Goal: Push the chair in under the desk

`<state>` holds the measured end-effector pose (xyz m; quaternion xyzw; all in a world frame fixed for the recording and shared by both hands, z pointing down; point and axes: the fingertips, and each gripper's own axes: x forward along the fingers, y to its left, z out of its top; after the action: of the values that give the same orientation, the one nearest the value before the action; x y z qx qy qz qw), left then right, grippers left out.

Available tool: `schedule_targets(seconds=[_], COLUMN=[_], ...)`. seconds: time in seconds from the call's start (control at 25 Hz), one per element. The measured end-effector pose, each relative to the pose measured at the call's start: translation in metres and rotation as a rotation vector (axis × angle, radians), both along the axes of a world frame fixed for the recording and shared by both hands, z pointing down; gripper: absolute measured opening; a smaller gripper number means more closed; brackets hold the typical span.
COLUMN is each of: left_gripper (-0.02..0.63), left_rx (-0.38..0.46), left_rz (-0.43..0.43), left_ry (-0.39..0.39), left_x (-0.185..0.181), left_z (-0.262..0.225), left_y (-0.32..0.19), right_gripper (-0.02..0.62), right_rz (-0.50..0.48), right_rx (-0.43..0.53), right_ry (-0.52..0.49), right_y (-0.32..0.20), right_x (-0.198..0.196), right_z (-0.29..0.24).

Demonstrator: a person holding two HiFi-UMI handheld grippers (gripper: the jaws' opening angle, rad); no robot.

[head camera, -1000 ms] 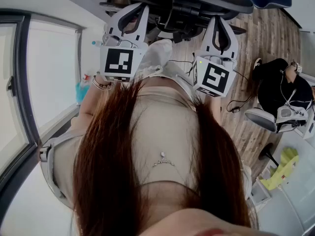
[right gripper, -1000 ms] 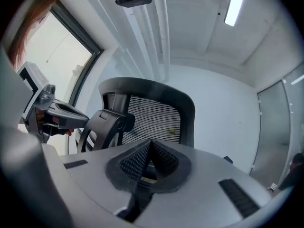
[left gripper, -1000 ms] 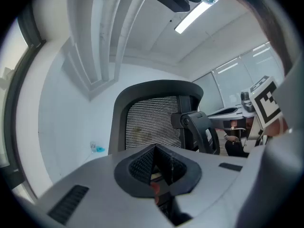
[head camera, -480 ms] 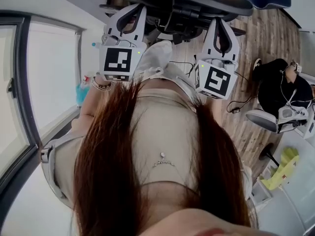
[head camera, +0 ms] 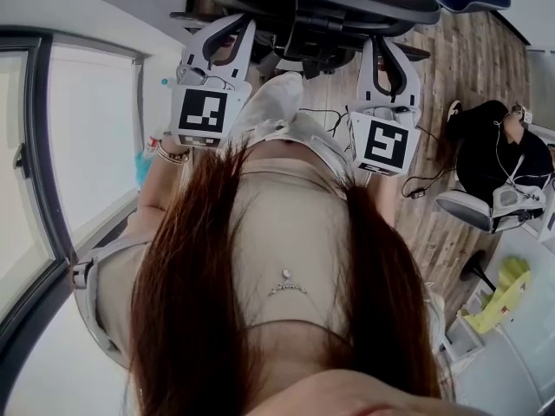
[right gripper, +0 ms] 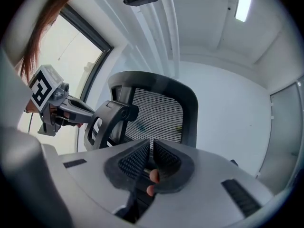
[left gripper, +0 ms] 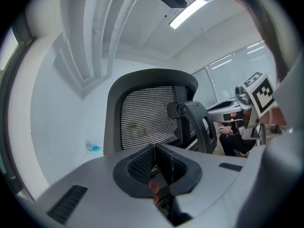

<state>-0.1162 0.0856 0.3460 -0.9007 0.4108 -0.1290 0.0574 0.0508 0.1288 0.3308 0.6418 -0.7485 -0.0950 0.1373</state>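
step: lining up to push | my left gripper and right gripper: jaws together, holding nothing | black mesh-back office chair: on wood floor, just ahead of both | next, I think: press its back evenly

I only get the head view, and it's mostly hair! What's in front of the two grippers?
Observer: A dark-framed office chair with a grey mesh back. Both gripper views look at its rear side.
Operator: Is the left gripper holding anything?
Observer: No. The left gripper has its jaws together, with nothing between them.
Operator: And the right one?
Observer: The right gripper is shut and empty too.
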Motion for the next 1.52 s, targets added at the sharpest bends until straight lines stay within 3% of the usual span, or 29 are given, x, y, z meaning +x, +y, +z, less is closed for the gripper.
schedule_targets(seconds=[0.28,1.04,1.32,1.52], left_gripper=[0.010,0.174,0.206,0.215], left_rx=[-0.009,-0.033,-0.038,-0.032], left_rz=[0.034,0.120,0.148,0.153], left_ry=[-0.046,-0.185,-0.270,-0.281], left_x=[0.001,0.002,0.004,0.006], left_z=[0.006,0.032,0.046,0.049], left_y=[0.002,0.002,0.000,-0.002], right_gripper=[0.109,0.236,0.256,0.261], right_rz=[-0.037,-0.099,-0.120,-0.115], right_rx=[-0.062,-0.164,-0.206,-0.242], right_ry=[0.010,0.173,0.219,0.235], right_y=[0.000,-0.004,-0.005,-0.005], right_x=[0.000,0.000,-0.002,0.000], right_z=[0.014,0.046,0.061,0.069])
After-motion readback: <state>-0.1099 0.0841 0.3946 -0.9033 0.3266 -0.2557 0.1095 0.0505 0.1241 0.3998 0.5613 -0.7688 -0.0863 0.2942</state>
